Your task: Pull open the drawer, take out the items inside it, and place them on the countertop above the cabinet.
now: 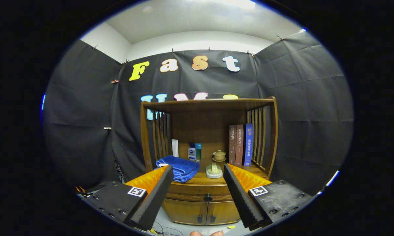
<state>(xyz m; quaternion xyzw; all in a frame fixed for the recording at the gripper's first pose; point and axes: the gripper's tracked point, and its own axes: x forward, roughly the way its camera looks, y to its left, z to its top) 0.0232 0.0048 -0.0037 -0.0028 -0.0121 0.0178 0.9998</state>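
A wooden cabinet stands ahead against the black cloth wall. Its drawer (200, 191) is closed, with a small dark knob (208, 197) at its middle, seen between my fingers and a little beyond them. My gripper (197, 173) is open, its two black ridged fingers (157, 193) spread wide with nothing between them. The countertop (202, 178) above the drawer carries a folded blue towel (179, 167) just ahead of the left finger and a pale green figure on a white base (214, 170) near the right finger.
At the back of the countertop stand a white card, two small bottles (194, 151), a lidded ceramic cup (219, 155) and three upright books (241, 144). Slatted side rails and a top shelf (208, 104) enclose it. Two lower doors (202, 213) sit under the drawer. Cables lie on the floor.
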